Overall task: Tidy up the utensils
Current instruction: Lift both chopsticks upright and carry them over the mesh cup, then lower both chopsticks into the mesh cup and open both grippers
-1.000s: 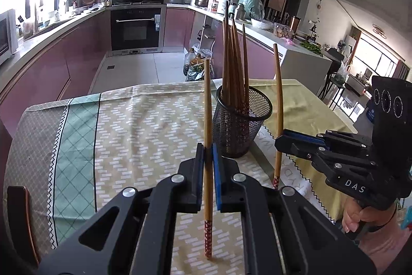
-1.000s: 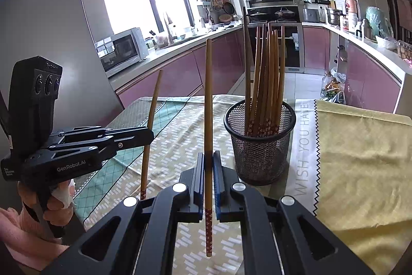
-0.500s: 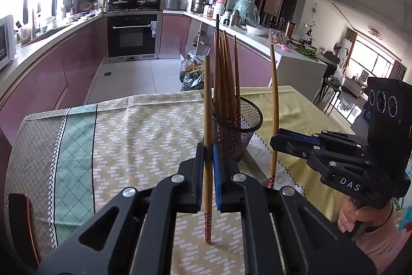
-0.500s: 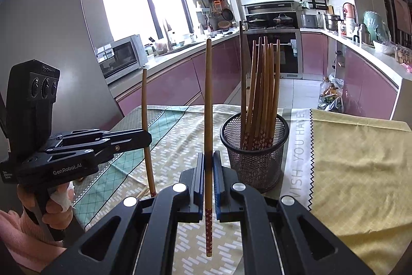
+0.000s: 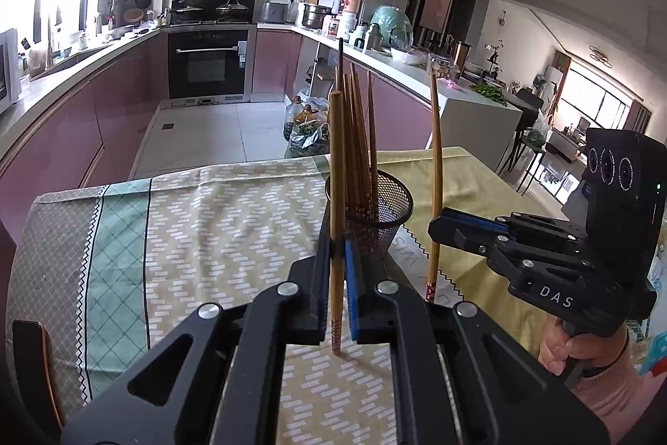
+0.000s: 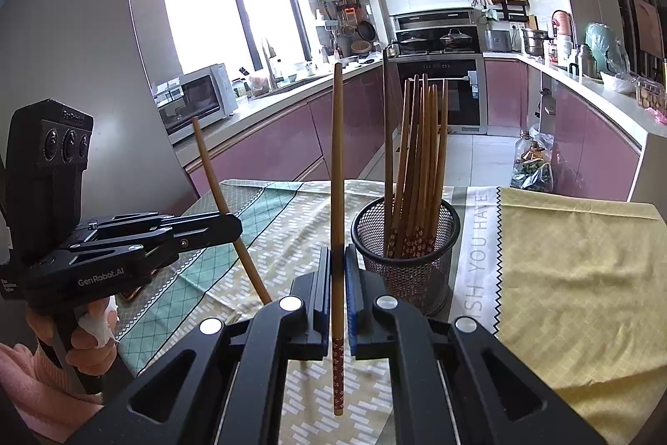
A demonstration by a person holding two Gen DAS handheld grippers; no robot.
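Tongs angled downward: left tongs (image 5: 337,295) clamp upright chopstick (image 5: 337,219); right tongs (image 6: 337,299) clamp chopstick (image 6: 337,194)

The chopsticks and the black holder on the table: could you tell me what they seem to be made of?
Chopsticks: probably wood or bamboo, a smooth, even tan with a red flower-patterned band at one end.
Holder: likely black-coated metal mesh; you can see through its fine grid, and it has a solid rim.

mesh cup (image 6: 406,236) crowded, apparently; tablecloth (image 6: 575,278) open
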